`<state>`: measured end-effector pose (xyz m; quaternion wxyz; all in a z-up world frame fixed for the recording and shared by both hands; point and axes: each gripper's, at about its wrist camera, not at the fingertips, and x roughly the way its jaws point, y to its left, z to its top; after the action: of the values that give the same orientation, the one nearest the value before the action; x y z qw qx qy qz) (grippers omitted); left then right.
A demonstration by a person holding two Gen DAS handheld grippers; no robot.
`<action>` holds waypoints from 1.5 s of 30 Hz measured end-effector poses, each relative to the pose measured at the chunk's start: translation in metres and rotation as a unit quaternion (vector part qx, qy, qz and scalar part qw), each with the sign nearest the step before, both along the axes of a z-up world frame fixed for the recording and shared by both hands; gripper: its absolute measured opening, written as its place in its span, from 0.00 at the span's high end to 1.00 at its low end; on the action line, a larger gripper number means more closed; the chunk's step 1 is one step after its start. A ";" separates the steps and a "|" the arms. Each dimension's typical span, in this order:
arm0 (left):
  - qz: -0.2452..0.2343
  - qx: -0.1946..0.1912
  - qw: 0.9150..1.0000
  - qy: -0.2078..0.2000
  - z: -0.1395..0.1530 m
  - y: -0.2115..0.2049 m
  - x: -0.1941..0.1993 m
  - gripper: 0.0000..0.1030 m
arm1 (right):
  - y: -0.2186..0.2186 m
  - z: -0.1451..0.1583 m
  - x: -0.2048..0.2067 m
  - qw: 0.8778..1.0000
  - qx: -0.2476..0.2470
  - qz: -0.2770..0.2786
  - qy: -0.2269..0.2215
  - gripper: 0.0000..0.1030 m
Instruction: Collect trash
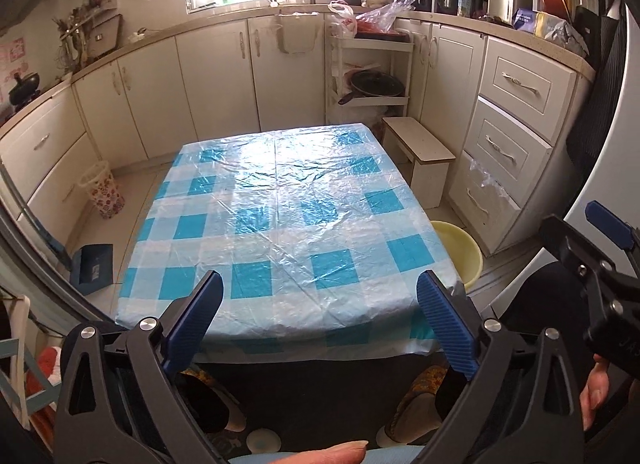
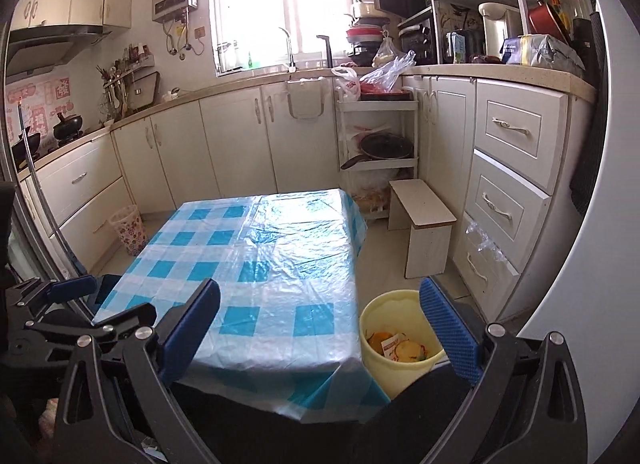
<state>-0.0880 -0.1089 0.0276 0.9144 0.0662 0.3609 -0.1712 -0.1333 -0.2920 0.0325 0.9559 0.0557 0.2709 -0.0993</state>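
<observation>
A low table [image 1: 288, 208] with a blue-and-white checked plastic cover fills the middle of both views [image 2: 272, 264]; nothing lies on it. A pale yellow bin [image 2: 396, 340] stands on the floor at the table's near right corner and holds orange peels and paper scraps; its rim also shows in the left wrist view [image 1: 460, 244]. My left gripper [image 1: 320, 296] is open and empty above the table's near edge. My right gripper [image 2: 320, 304] is open and empty, its right finger [image 2: 448, 332] in front of the bin. The right gripper also shows in the left wrist view [image 1: 600, 240].
A small white stool [image 2: 424, 220] stands right of the table by the drawers. A floral wastebasket [image 2: 130, 234] stands by the left cabinets. A blue dustpan [image 1: 92, 264] lies on the floor at left. White cabinets line the walls. My slippered feet [image 1: 416, 388] are below the table's near edge.
</observation>
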 end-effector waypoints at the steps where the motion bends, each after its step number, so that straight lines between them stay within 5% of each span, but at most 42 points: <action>1: 0.001 -0.002 1.000 -0.001 0.001 0.004 -0.003 0.09 | 0.005 0.003 -0.005 1.000 -0.004 -0.004 0.002 0.07; 14: 0.009 0.002 1.000 -0.009 0.010 0.032 -0.036 0.08 | 0.045 -0.002 -0.053 0.999 0.032 -0.034 0.014 0.07; 45: 0.026 0.008 0.998 -0.053 0.032 0.052 -0.070 0.08 | 0.068 0.010 -0.071 0.999 -0.012 -0.023 -0.036 0.07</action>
<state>-0.1576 -0.0567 0.0600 0.9357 0.0733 0.3150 -0.1411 -0.2043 -0.2238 0.0430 0.9631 0.0539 0.2336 -0.1221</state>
